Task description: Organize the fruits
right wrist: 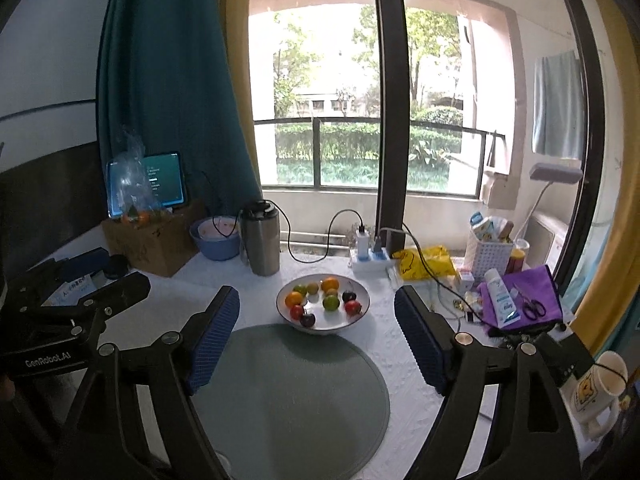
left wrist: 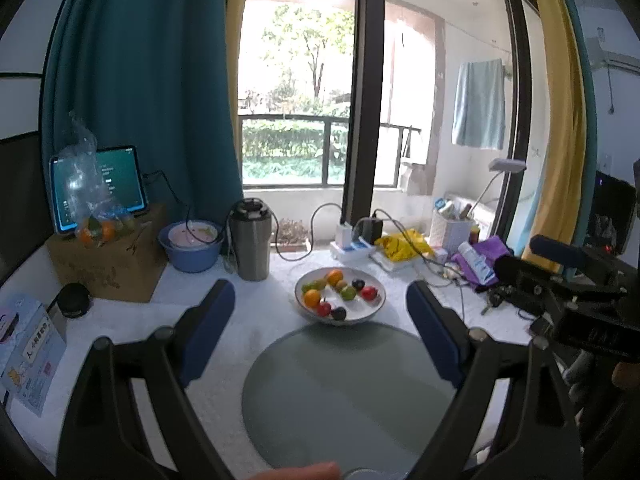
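A white bowl (left wrist: 374, 307) (right wrist: 360, 286) holds several small fruits: oranges (left wrist: 312, 298), green ones (left wrist: 348, 293), red ones (left wrist: 369, 293) and dark plums (left wrist: 339, 313). It stands on the white tablecloth just behind a round grey-green mat (left wrist: 344, 396) (right wrist: 296, 396). My left gripper (left wrist: 320, 304) is open and empty, held above the mat in front of the bowl. My right gripper (right wrist: 316, 312) is open and empty too, also short of the bowl. Each gripper shows at the edge of the other's view.
A steel tumbler (left wrist: 251, 240), a blue basin (left wrist: 191, 247), and a cardboard box (left wrist: 106, 264) with a tablet and bagged oranges stand at the back left. A power strip (right wrist: 370, 258), yellow bag (right wrist: 424, 264), white basket (right wrist: 490, 252), purple cloth with scissors (right wrist: 528, 300) and mug (right wrist: 598, 390) crowd the right.
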`<state>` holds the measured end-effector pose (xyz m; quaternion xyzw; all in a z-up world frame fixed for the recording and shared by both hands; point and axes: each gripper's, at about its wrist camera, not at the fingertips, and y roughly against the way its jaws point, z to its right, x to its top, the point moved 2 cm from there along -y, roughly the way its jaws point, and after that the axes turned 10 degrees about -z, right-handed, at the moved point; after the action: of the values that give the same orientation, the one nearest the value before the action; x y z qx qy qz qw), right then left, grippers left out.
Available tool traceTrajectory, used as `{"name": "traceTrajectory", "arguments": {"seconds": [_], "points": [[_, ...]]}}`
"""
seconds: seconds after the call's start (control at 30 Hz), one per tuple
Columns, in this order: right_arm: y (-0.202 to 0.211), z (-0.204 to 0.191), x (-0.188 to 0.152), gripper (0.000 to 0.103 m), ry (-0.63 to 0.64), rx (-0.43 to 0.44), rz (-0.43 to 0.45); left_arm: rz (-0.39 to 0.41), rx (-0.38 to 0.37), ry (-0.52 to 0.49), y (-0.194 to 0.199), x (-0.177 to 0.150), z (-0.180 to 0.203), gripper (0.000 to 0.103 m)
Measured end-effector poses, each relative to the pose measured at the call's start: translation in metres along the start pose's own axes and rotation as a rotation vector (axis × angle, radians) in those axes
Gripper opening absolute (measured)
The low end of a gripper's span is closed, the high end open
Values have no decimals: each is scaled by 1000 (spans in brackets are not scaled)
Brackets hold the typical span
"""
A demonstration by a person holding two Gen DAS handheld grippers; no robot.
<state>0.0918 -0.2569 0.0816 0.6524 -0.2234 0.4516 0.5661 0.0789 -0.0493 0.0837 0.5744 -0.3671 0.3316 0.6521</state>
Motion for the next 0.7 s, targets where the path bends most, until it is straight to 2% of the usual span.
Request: {"name": "traceTrajectory", "arguments": {"seconds": [0.33, 0.7], "points": [[18, -3, 13, 83, 26, -13, 48, 45, 30, 5, 7, 15, -2, 89], [16, -2, 14, 84, 19, -7, 47, 37, 53, 3, 8, 17, -3, 89]]}}
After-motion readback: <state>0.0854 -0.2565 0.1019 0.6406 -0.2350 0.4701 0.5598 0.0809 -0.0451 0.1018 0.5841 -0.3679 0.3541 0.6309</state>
